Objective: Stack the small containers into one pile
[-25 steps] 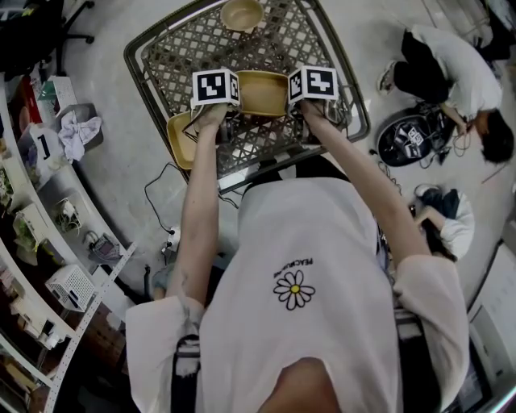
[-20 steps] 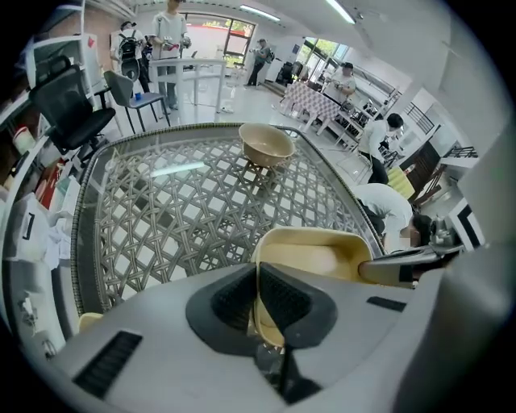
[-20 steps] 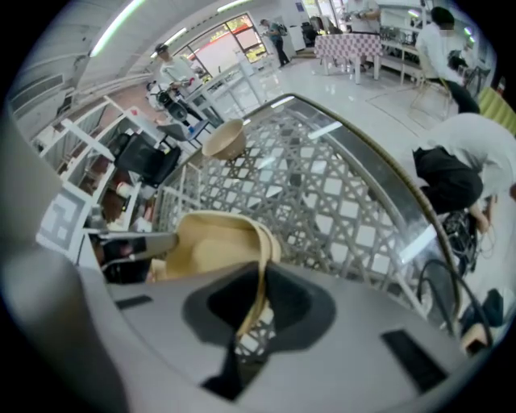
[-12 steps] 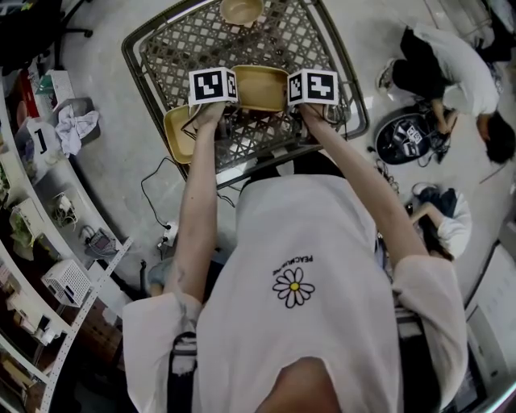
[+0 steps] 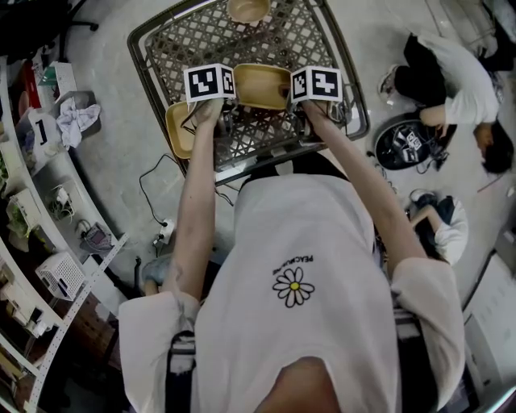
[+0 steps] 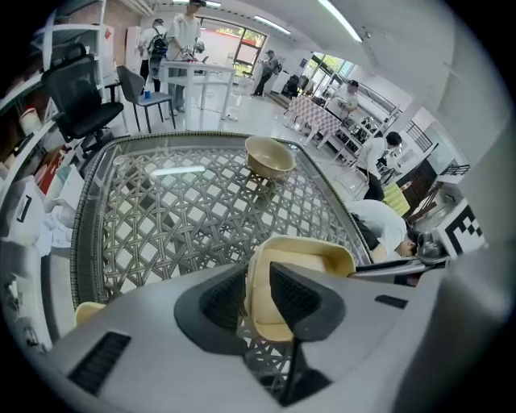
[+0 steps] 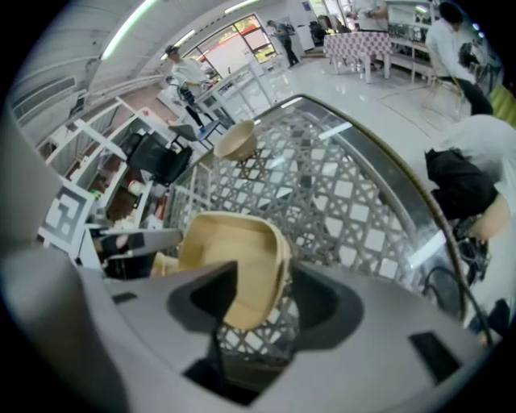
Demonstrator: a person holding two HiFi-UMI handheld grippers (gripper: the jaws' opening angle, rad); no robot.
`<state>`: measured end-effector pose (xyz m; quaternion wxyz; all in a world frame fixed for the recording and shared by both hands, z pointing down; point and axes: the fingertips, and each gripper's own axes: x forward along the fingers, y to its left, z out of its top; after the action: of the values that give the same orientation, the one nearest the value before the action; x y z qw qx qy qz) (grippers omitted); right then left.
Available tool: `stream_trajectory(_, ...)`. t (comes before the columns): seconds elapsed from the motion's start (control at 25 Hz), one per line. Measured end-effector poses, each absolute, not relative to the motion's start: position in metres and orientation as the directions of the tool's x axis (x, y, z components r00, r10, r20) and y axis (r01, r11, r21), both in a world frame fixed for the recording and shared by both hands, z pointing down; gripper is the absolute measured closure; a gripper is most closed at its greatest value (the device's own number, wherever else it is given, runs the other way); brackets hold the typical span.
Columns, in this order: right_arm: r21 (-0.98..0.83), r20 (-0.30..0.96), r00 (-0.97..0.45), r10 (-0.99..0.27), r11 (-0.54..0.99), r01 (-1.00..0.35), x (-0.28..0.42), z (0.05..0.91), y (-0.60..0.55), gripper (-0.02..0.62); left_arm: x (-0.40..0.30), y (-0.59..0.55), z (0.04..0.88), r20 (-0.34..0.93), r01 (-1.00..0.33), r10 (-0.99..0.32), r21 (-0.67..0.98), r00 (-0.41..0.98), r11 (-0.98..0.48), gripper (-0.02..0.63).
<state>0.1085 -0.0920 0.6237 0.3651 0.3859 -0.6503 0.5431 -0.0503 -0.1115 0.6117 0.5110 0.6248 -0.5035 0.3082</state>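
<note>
A tan rectangular container (image 5: pixel 260 86) sits between my two grippers over the lattice table (image 5: pixel 266 36). My left gripper (image 5: pixel 226 97) is at its left end. In the left gripper view, the jaws (image 6: pixel 258 300) are opening with the container's (image 6: pixel 302 258) wall still between the pads. My right gripper (image 5: pixel 294 95) is at the right end. Its jaws (image 7: pixel 270 290) are opening wide around the container's (image 7: pixel 230 250) tilted wall, with a gap on the right. A second tan container (image 5: pixel 179 129) lies at the table's left edge. A round tan bowl (image 5: pixel 247 10) stands at the far side.
The table has a raised metal rim (image 5: pixel 149 77). Two people (image 5: pixel 451 77) crouch on the floor at the right beside a dark bag (image 5: pixel 411 141). Shelving (image 5: pixel 48 242) with clutter runs along the left, and a cable (image 5: pixel 157 202) trails on the floor.
Both marker cubes have drawn slightly apart and moved a little toward the far side, with the container still between them.
</note>
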Motion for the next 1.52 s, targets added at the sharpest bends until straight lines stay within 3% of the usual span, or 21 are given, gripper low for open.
stream_trajectory(0.32,-0.418,0.889,-0.431,-0.154,0.110,-0.902,0.130,0.601,-0.095,0.382,-0.058,-0.116,0.584,0.862,-0.926,-0.402,0.370,0.310,0.077,0.489)
stream_trajectory(0.52,-0.449,0.855,-0.479,-0.200,0.176,-0.876,0.129,0.567,-0.103,0.382,-0.066,-0.112,0.561,0.836,-0.917,-0.462,0.384,0.296,0.108,0.472)
stream_trajectory(0.96,-0.499,0.806,-0.565,-0.175,0.313,-0.808,0.102,0.532,-0.109,0.388,-0.084,-0.102,0.526,0.796,-0.885,-0.543,0.426,0.269,0.186,0.472)
stream_trajectory(1.28,-0.492,0.735,-0.679,-0.008,0.682,-0.540,0.024,0.476,-0.118,0.410,-0.128,-0.060,0.482,0.742,-0.798,-0.664,0.456,0.096,0.394,0.482)
stream_trajectory(1.52,-0.469,0.707,-0.687,0.166,0.838,-0.280,-0.025,0.449,-0.096,0.420,-0.155,-0.003,0.476,0.722,-0.680,-0.690,0.479,-0.056,0.556,0.482)
